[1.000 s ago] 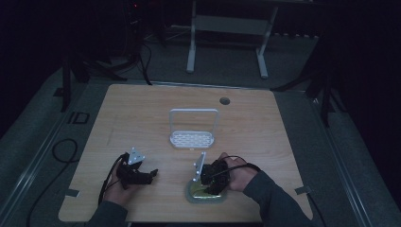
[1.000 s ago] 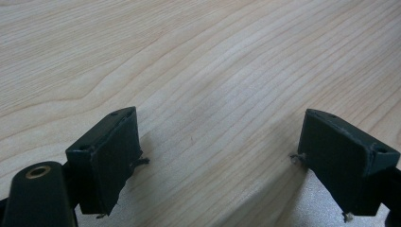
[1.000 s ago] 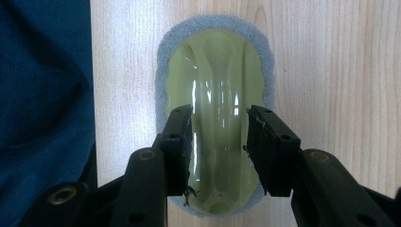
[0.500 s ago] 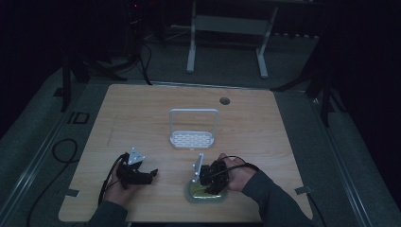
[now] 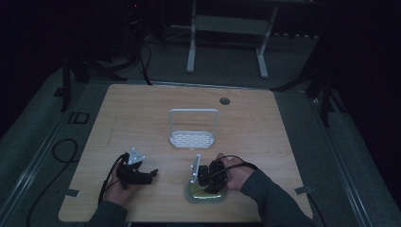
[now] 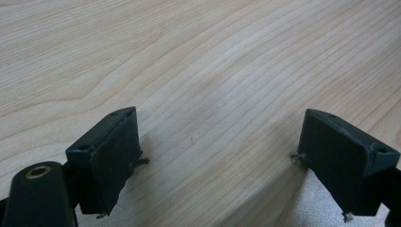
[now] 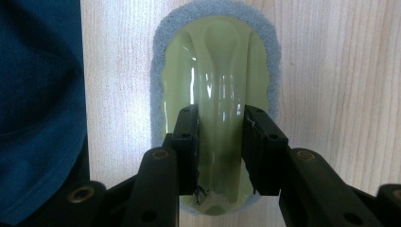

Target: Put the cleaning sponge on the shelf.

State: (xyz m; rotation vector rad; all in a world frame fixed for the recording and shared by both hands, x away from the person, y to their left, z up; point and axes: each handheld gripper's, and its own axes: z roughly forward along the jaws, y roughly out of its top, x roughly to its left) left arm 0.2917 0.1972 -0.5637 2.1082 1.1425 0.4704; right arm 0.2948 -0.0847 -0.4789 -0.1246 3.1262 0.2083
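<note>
- right gripper [image 7: 220,142] jaws, just closing, now clamp the green scrubber's [image 7: 215,71] ridge; lift remains
- left gripper [image 6: 217,156] wide, empty
- white rack [image 5: 194,138] unused

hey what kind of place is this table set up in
Probably a lab or recording studio, not a home: a bare wooden table in a dark room, stand legs and cables on the floor around it, and a person working a hand-held gripper over a scrubber.
</note>
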